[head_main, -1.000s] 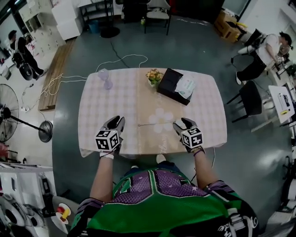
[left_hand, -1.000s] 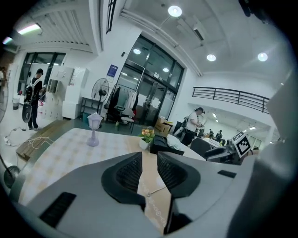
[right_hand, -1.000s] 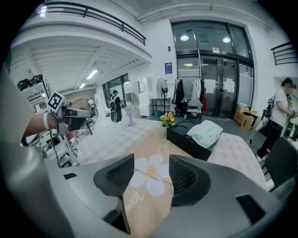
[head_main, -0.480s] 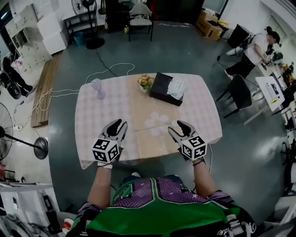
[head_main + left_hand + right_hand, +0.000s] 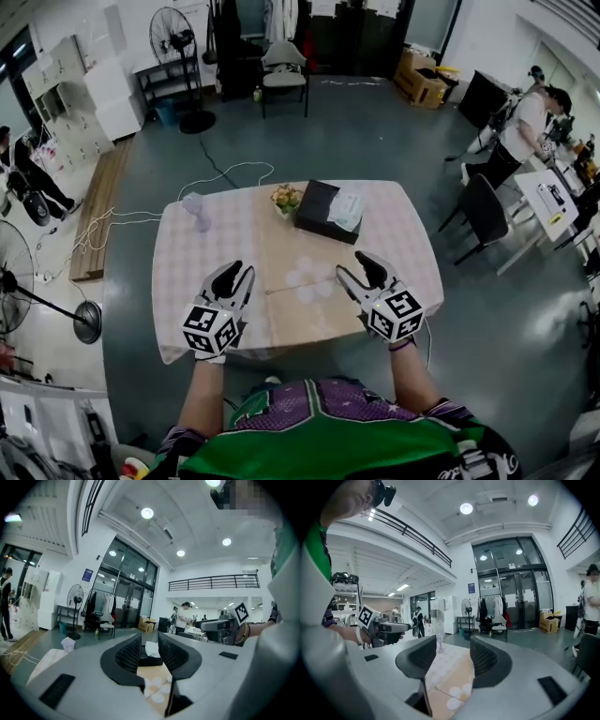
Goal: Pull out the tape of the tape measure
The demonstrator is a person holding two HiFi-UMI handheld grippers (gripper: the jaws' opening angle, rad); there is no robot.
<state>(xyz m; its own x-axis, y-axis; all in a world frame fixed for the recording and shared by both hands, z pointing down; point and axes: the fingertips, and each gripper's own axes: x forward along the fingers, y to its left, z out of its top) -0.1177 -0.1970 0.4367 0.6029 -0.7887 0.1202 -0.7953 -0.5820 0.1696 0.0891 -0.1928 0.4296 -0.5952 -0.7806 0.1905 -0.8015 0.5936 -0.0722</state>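
Observation:
A thin pale strip (image 5: pixel 300 286) lies across the brown runner in the head view, between the two grippers; it may be the tape. I cannot make out a tape measure case. My left gripper (image 5: pixel 236 272) hovers over the near left of the table (image 5: pixel 178 309). Its jaws stand a little apart with nothing between them (image 5: pixel 149 641). My right gripper (image 5: pixel 356 265) hovers over the near right. Its jaws stand wider and are closing, with nothing between them (image 5: pixel 452 651). Neither gripper touches the strip.
At the table's far side stand a black box (image 5: pixel 314 208) with a white tissue (image 5: pixel 345 211), a small flower pot (image 5: pixel 284 197) and a clear glass (image 5: pixel 195 211). A dark chair (image 5: pixel 483 211) is at the right, standing fans (image 5: pixel 28 300) at the left, and a cable (image 5: pixel 225 173) on the floor behind.
The head view has tilted up, so the table sits lower and smaller in it. Both grippers look larger and higher above the table. The strip still lies on the runner.

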